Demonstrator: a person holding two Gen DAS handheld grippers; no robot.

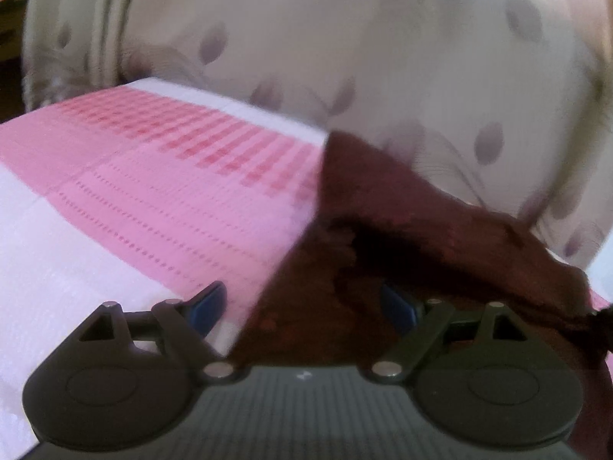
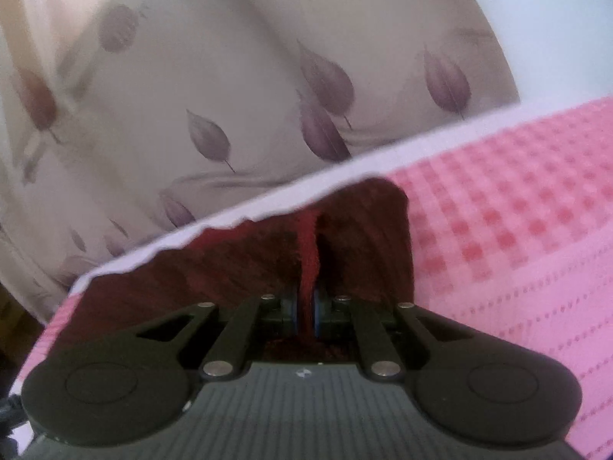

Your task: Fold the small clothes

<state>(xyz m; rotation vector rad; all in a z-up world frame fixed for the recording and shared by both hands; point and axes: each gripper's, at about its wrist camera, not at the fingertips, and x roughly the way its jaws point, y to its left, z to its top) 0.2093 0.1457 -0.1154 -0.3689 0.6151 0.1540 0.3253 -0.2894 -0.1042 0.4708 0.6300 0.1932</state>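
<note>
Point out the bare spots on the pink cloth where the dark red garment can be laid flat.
Free: the pink cloth left of the dark red garment, up to its white edge. In the right wrist view, more bare pink lies right of the garment. Crowded: around the right claw, which pinches the garment.

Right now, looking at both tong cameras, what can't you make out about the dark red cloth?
- Left wrist view: dark red cloth is motion-blurred, its right side cut off; what garment it is stays unclear.
- Left tongs: cloth partly covers one pad.
- Right wrist view: right tongs hide the cloth's near edge.
</note>
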